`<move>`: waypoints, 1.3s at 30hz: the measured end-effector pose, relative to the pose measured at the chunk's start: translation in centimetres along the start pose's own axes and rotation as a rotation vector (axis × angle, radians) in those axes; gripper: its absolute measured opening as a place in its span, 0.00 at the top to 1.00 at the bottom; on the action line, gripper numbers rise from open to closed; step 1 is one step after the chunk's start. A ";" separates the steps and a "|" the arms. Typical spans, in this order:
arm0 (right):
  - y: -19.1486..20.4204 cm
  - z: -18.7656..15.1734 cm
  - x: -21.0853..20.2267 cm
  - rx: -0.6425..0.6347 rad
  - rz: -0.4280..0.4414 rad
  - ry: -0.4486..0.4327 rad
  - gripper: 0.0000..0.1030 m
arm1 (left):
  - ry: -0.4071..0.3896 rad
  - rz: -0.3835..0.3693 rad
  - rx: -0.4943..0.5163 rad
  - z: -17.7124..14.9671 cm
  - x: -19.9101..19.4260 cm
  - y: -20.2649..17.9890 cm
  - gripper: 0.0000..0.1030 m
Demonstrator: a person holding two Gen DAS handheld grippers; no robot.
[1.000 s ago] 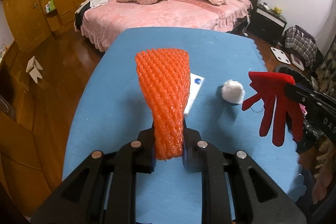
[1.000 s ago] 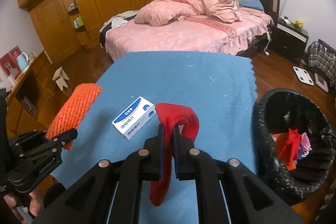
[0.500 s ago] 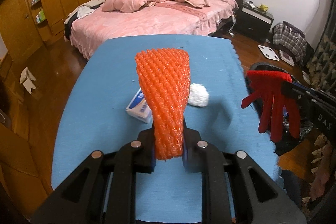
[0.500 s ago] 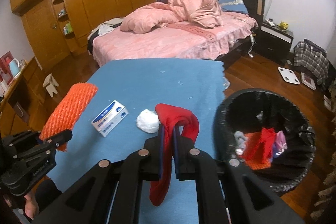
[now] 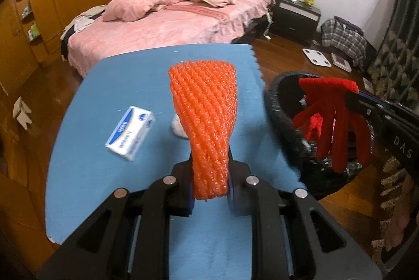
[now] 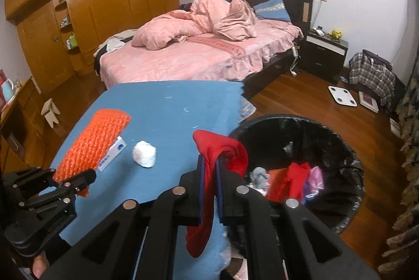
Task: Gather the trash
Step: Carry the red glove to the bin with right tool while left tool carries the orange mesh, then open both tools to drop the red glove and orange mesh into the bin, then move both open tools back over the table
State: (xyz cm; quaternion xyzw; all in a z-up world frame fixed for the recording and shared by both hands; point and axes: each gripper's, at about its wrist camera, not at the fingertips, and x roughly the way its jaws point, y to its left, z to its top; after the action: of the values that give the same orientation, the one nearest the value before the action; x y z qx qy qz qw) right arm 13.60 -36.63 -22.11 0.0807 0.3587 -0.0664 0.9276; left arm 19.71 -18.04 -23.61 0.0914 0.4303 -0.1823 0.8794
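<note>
Left wrist view: the left gripper point(image 5: 210, 197) is clamped on the near end of an orange foam fruit net point(image 5: 205, 120), whose long axis runs away from the camera, flared end far, above the blue table point(image 5: 86, 138). To do this step well, I judge it should go right, over the black-lined trash bin point(image 5: 281, 122), before any release.

Right wrist view: the right gripper point(image 6: 209, 190) pinches a red glove point(image 6: 222, 151), which is draped over the fingertips with one end hanging down, at the bin's near-left rim. A tissue ball point(image 6: 144, 154) and small box point(image 6: 114, 152) wait on the table.
</note>
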 end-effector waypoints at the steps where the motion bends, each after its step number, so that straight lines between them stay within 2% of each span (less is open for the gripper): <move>1: -0.7 0.0 0.0 0.004 -0.007 0.001 0.92 | 0.004 -0.013 0.003 0.1 0.3 -0.8 0.83; 18: -13.6 0.0 2.2 0.107 -0.123 0.020 0.92 | 0.057 -0.107 0.095 2.8 5.7 -12.1 0.83; 29: -19.5 -0.8 7.6 0.185 -0.133 0.093 0.92 | 0.095 -0.121 0.167 4.7 11.2 -17.8 0.81; 31: -20.3 -1.0 8.9 0.186 -0.127 0.120 0.90 | 0.110 -0.121 0.174 4.9 12.5 -18.3 0.73; 32: -20.5 -1.2 9.4 0.190 -0.128 0.139 0.85 | 0.121 -0.126 0.182 4.8 13.3 -18.6 0.60; 33: -20.8 -1.4 9.8 0.199 -0.131 0.153 0.78 | 0.126 -0.114 0.191 4.7 14.0 -18.8 0.51; 35: -21.4 -2.2 10.3 0.221 -0.132 0.172 0.69 | 0.145 -0.098 0.213 4.5 15.4 -19.1 0.47; 39: -21.9 -3.9 9.8 0.227 -0.145 0.185 0.69 | 0.177 -0.090 0.219 3.6 16.5 -18.2 0.45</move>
State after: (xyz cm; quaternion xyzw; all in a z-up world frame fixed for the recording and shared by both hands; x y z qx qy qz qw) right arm 14.27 -57.87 -33.85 0.1645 0.4379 -0.1654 0.8682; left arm 24.32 -39.87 -34.55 0.1832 0.4872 -0.2588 0.8137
